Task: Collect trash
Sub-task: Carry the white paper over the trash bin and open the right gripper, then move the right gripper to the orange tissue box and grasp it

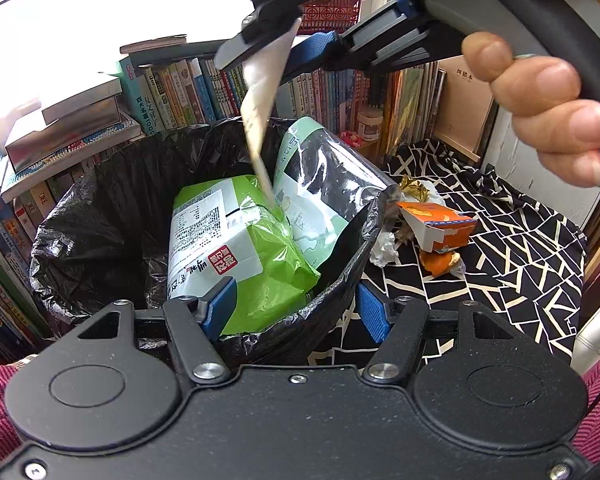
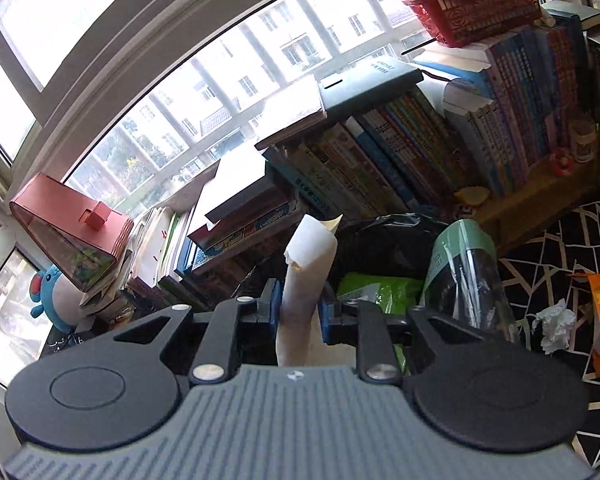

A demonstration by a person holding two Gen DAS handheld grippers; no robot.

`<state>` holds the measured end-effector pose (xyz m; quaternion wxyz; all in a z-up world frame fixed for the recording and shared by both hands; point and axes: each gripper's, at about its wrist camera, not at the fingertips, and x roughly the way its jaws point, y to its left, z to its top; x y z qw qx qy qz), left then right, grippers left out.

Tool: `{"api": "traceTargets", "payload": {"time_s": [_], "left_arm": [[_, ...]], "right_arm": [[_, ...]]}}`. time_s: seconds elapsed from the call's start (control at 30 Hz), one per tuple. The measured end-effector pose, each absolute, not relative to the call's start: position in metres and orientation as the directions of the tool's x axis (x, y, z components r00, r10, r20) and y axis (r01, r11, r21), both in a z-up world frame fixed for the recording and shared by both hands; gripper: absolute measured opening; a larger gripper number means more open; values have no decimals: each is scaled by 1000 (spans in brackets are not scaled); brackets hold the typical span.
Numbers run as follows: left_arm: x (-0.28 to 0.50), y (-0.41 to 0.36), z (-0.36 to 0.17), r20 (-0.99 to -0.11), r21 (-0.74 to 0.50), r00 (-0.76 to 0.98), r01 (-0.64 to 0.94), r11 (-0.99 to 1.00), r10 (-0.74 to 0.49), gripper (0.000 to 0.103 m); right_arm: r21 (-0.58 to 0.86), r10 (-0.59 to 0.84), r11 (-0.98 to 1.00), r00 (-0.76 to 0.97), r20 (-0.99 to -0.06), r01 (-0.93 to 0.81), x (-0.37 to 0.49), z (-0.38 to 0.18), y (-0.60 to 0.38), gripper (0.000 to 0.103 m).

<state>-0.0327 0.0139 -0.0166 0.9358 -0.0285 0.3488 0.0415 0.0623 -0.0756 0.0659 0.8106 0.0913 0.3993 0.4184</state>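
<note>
Left wrist view: my left hand-held gripper (image 1: 296, 312) straddles the near rim of the trash bin (image 1: 340, 280), one blue pad inside the black liner and the other outside it. I cannot tell whether the pads actually press the rim. Inside the bin lie a green and white package (image 1: 236, 248) and a clear plastic bag with pale green print (image 1: 324, 184) that leans against the far right side.

Above the bin, my right hand (image 1: 548, 92) holds the right hand-held gripper (image 1: 296, 40). A strip of white paper (image 1: 260, 112) hangs from between its fingers, its lower end reaching down to the green package.

From the right wrist view, the paper (image 2: 304, 280) stands between the blue pads of the right hand-held gripper (image 2: 300, 312). The jaws look partly spread, and the paper lies against the left pad while a gap shows on the right side.

To the right of the bin, on the counter covered with a black and cream patterned cloth (image 1: 520, 248), trash remains: an orange carton (image 1: 440, 224), a piece of orange peel (image 1: 440, 262), a crumpled white tissue (image 1: 384, 248) and a gold wrapper (image 1: 414, 188). Rows of books (image 1: 188, 92) stand behind the bin.
</note>
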Motion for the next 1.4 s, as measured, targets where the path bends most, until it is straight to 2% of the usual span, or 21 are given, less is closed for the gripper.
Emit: {"api": "traceTargets", "payload": {"time_s": [0.03, 0.1, 0.23, 0.6, 0.93, 1.17, 1.23, 1.4], "left_arm": [[-32, 14, -17, -655, -25, 753, -97, 995, 57, 63], [-32, 14, -17, -655, -26, 753, -96, 995, 55, 63], [-32, 15, -17, -655, -29, 754, -94, 995, 52, 63], [-32, 15, -17, -656, -31, 753, -94, 995, 51, 63], [-31, 12, -18, -656, -22, 752, -97, 995, 59, 63], [-31, 11, -20, -656, -15, 752, -99, 995, 65, 63], [-31, 10, -20, -656, -12, 752, -100, 995, 67, 63], [-30, 8, -21, -653, 4, 753, -107, 994, 84, 64]], "right_arm": [[479, 752, 629, 322, -575, -613, 62, 64, -71, 56], [481, 757, 617, 303, -579, -622, 62, 59, -65, 68], [477, 754, 616, 292, -589, -627, 63, 54, -59, 77], [461, 723, 668, 362, -589, -585, 74, 55, -86, 83], [335, 515, 855, 566, -644, -397, 95, 42, -167, 87], [272, 372, 928, 646, -667, -254, 109, 2, -215, 92], [256, 342, 940, 666, -663, -227, 112, -17, -224, 98], [254, 277, 957, 691, -667, -139, 130, -62, -245, 99]]}}
